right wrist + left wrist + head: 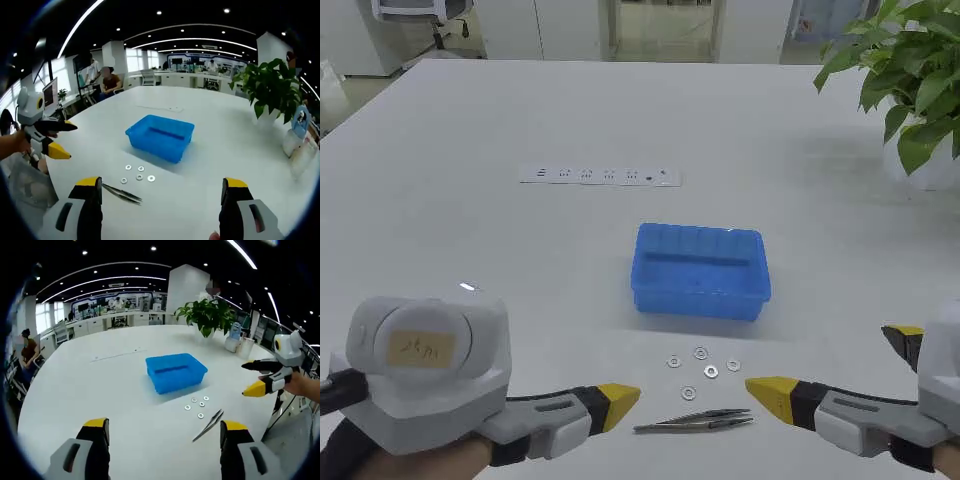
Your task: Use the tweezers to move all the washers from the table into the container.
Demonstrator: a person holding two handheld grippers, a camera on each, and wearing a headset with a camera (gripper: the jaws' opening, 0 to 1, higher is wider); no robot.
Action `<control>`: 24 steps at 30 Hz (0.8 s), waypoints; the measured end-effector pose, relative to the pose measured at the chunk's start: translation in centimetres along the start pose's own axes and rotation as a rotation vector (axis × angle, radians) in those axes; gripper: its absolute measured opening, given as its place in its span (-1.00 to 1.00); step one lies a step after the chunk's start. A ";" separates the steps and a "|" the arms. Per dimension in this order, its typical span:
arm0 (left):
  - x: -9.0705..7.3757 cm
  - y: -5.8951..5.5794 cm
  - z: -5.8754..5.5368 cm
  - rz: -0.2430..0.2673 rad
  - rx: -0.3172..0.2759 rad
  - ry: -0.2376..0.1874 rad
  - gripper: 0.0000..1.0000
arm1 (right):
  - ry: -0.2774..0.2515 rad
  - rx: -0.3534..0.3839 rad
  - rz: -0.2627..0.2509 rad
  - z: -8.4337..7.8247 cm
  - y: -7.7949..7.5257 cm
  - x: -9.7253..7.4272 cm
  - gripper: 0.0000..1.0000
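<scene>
A blue container (700,270) stands mid-table, with nothing visible inside it. Several small metal washers (705,366) lie loose on the white table (470,230) just in front of it. Nearer to me, closed silver tweezers (695,421) lie flat on the table between the two grippers. My left gripper (164,426) is open and holds nothing; the tweezers (209,425) lie ahead of its right jaw, the washers (197,405) beyond. My right gripper (161,182) is open too, with the tweezers (122,193) by its left jaw and the washers (137,174) before the container (160,135).
A leafy plant (910,70) in a white pot stands at the far right. A white printed strip (600,176) lies beyond the container. Bottles (300,130) stand at the table's right edge. People sit at desks in the background.
</scene>
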State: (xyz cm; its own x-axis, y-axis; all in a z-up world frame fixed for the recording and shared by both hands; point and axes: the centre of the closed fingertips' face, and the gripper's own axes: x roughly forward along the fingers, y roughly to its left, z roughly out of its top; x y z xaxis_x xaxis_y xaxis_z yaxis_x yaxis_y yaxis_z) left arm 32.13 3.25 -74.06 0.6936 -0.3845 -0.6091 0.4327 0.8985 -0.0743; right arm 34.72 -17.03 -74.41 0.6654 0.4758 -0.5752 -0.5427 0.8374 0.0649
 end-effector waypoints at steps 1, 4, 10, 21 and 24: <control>0.0 0.0 0.0 -0.001 0.000 0.001 0.80 | 0.000 0.000 0.000 0.0 0.0 0.0 0.98; 0.2 -0.1 0.0 -0.001 0.003 0.003 0.80 | 0.000 -0.001 -0.001 0.0 -0.1 0.1 0.98; 0.3 -0.1 0.0 -0.005 0.006 0.008 0.80 | 0.001 0.000 -0.001 0.0 -0.2 0.1 0.98; 0.5 -0.2 -0.1 -0.005 0.017 0.018 0.80 | 0.003 0.012 0.006 -0.2 -0.1 0.3 0.98; 0.5 -0.1 -0.2 -0.003 0.021 0.021 0.79 | 0.007 0.011 0.002 -0.4 -0.3 0.3 0.98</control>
State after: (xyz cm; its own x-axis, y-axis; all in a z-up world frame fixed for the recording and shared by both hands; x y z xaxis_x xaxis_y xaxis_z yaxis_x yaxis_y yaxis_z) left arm 32.31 2.96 -74.49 0.6803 -0.3826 -0.6251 0.4468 0.8926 -0.0601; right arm 34.85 -17.23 -74.92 0.6602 0.4759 -0.5810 -0.5389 0.8390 0.0749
